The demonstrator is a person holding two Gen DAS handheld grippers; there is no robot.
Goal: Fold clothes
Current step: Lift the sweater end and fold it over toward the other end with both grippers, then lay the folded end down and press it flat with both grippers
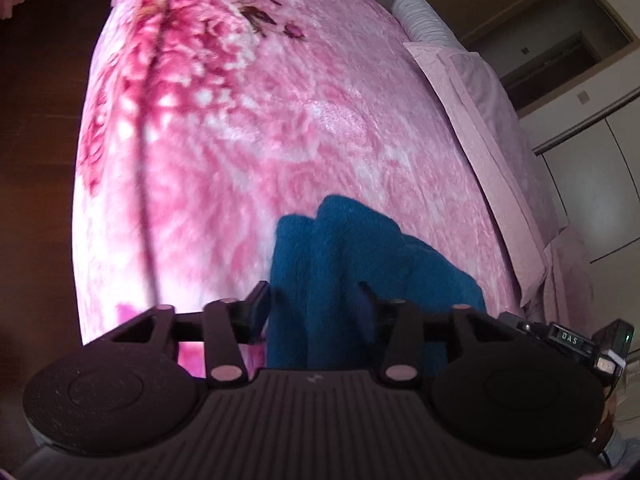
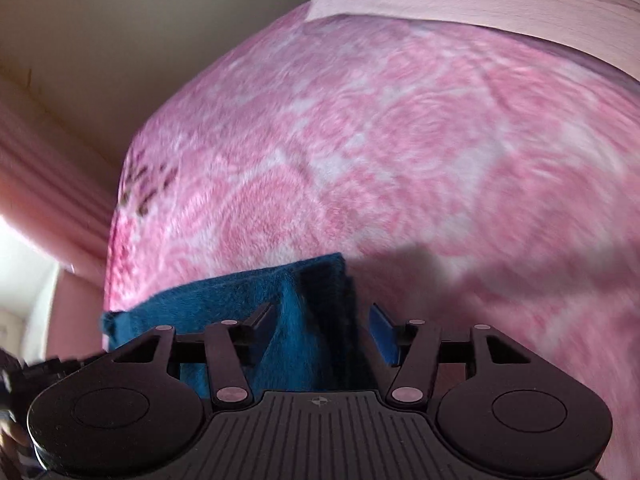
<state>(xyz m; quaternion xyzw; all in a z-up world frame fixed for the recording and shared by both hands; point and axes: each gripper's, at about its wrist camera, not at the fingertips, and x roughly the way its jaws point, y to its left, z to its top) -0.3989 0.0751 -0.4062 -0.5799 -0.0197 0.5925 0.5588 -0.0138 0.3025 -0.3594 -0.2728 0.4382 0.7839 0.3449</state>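
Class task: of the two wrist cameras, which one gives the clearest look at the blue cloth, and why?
The left wrist view: the blue cloth shows sharp, with its bunched folds rising over the pink blanket. The right wrist view shows a flatter blue cloth edge and one corner, blurred and partly hidden by the jaws.

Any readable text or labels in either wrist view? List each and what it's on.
"DAS": white letters on a small black module at the right edge of the left wrist view, beside the blue cloth.
Right wrist view: no text; only a small crosshair mark on the right tool body.
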